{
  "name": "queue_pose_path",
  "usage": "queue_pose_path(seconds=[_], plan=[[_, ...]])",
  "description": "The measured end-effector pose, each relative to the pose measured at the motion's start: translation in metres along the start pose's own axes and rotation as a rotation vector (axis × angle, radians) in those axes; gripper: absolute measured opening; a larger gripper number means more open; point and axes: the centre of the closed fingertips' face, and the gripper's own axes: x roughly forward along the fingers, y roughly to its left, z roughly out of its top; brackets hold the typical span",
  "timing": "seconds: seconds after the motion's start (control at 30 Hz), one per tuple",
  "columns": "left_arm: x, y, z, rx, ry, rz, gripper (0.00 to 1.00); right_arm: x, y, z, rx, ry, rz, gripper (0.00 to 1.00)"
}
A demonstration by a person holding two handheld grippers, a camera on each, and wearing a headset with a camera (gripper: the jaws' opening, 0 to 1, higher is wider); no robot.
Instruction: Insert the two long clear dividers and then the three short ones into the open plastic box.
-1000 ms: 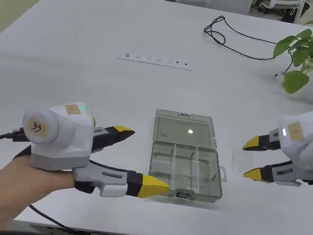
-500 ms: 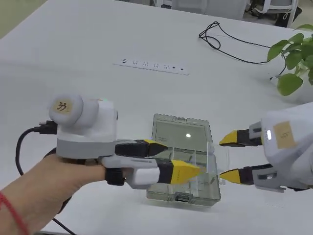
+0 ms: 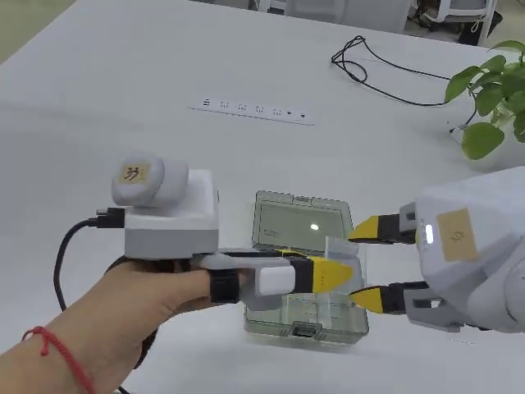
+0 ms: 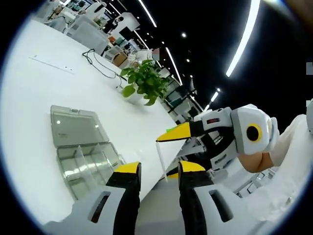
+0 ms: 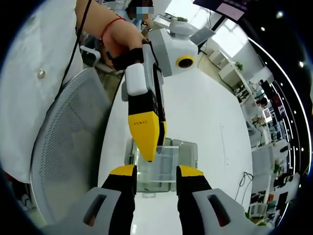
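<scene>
Item: one clear divider point(image 5: 156, 165), probably a short one, standing upright at frame centre in the right gripper view and spanning the gap between that view's own jaws. I read the right gripper point(image 3: 371, 264) as clamped on it end to end. Its jaws stand wide because they bridge the piece's length, which leaves the lower edge free to drop into slots. Location: above the right part of the open box point(image 3: 336, 325), lower centre of the head view, with the lid point(image 3: 303, 222) laid flat behind. Left gripper point(image 3: 326, 268): carried by a hand point(image 3: 156, 304) from the left of the frame, jaws part-spread with nothing between them, tip up by the divider's top edge. I judge it is there to steady or guide the seating, but I cannot tell whether it touches or sits just in front. Box contents: dividers already seated, forming compartments, count unclear. View notes: the head view places the divider over the box but shows it as a faint glint. The right gripper view shows its full face with the left tip against it. The left gripper view shows it edge-on, a thin line running between the right gripper's two yellow tips, my best evidence for the hold. That view also shows the gap between its own jaws, which overlap in the head view.
</scene>
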Motion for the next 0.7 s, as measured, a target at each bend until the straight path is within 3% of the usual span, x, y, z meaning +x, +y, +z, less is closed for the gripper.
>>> queue_pose_path(seconds=[0.17, 0.43, 0.7], plan=[[0.001, 0.0, -0.004, -0.03, 0.005, -0.006, 0.12, -0.001, 0.002, 0.003, -0.019, 0.007, 0.0, 0.33], [0.002, -0.006, -0.009, -0.043, 0.012, -0.026, 0.01, 0.0, 0.004, 0.003, -0.042, 0.021, 0.0, 0.33], [0.003, -0.01, -0.012, -0.058, 0.014, -0.037, 0.0, 0.001, 0.007, 0.002, -0.046, 0.025, 0.006, 0.33]])
